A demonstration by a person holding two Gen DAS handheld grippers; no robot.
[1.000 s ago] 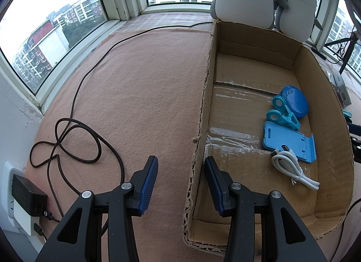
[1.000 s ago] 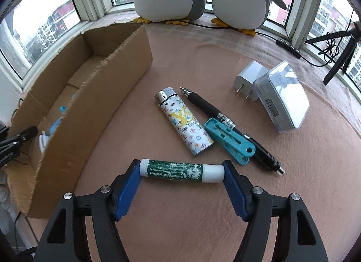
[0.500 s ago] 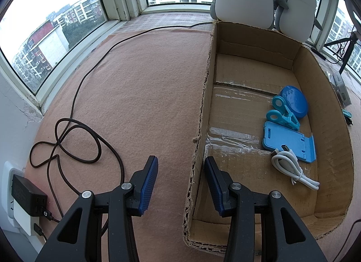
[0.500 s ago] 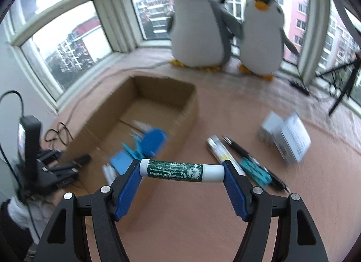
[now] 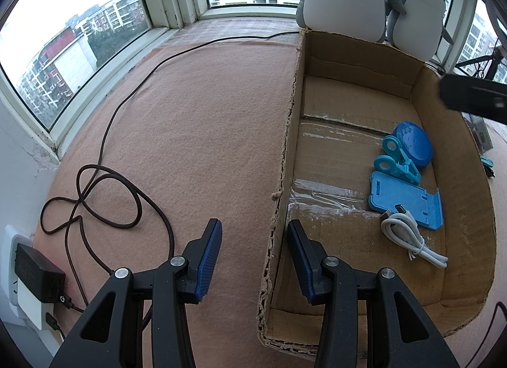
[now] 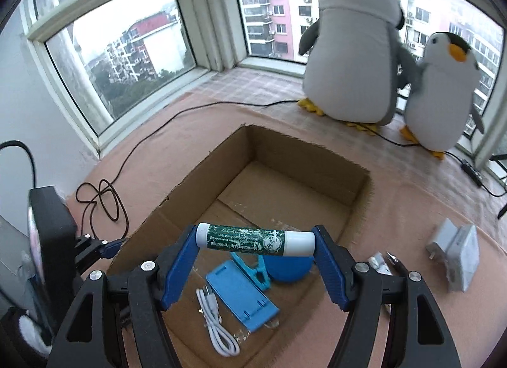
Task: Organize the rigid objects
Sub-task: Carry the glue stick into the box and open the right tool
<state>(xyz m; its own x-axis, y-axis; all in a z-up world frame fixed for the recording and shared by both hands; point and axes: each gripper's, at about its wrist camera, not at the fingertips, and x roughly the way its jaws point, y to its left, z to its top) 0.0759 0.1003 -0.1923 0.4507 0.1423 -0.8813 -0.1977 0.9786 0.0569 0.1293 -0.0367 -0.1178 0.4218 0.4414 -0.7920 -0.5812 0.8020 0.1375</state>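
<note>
My right gripper [image 6: 255, 243] is shut on a green-and-white lip balm tube [image 6: 256, 239], gripped end to end between the blue pads. It hangs above the near part of the open cardboard box [image 6: 310, 165]. Inside the box lie a blue round case [image 6: 288, 268], a teal clip [image 5: 397, 162], a blue phone stand [image 6: 240, 295] and a coiled white cable [image 6: 215, 326]. My left gripper [image 5: 253, 224] stands open, astride the box's left wall [image 5: 282, 162], with no pad visibly touching the wall. It also shows in the right wrist view as the left gripper [image 6: 104, 246] at the box's left corner.
Two plush penguins [image 6: 351, 51] stand behind the box at the window. A white charger and a small box [image 6: 456, 254] lie on the pink felt to the right. A black cable [image 5: 104, 203] loops on the felt to the left, running to a power adapter [image 5: 35, 269].
My right gripper has carried the lip balm tube up and to the left, from the felt beside the lighter and pen to above the box. The left gripper has stayed still.
</note>
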